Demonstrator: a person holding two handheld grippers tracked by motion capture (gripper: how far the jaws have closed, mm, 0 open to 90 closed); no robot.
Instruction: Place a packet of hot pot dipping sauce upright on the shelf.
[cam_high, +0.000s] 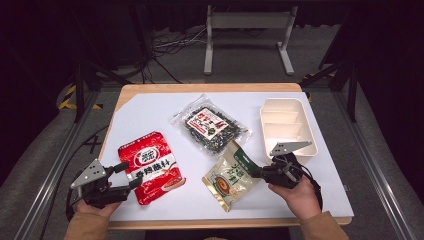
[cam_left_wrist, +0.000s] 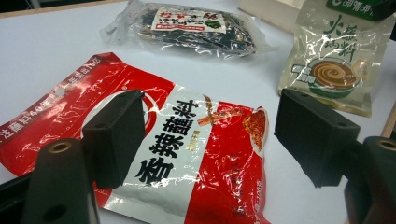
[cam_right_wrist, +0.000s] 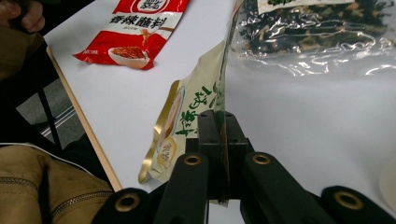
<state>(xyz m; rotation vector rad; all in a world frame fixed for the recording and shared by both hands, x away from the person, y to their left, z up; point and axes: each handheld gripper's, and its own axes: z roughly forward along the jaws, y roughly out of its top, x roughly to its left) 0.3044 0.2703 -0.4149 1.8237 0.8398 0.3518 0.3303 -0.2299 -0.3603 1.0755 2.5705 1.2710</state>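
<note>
Green sauce pouch (cam_right_wrist: 187, 121) edge pinched between fingers (cam_right_wrist: 210, 140), right gripper view

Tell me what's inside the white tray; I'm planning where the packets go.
The white tray shows bare compartments split by dividers. Its near corner is hidden behind the right gripper.

Bare white surface (cam_high: 150, 112) is lying open along the far left, giving tongs an easy way in. The red sauce packet (cam_high: 151, 167) is lying between the wide-parted jaws of the left tongs (cam_high: 125, 176). The seaweed bag (cam_high: 210, 126) is crowding the middle, just beside the green-and-cream pouch (cam_high: 231, 176), which the right tongs (cam_high: 260, 172) are pinching. The cream tray (cam_high: 312, 142) is blocking the right side; behind it, a strip is staying free.
</note>
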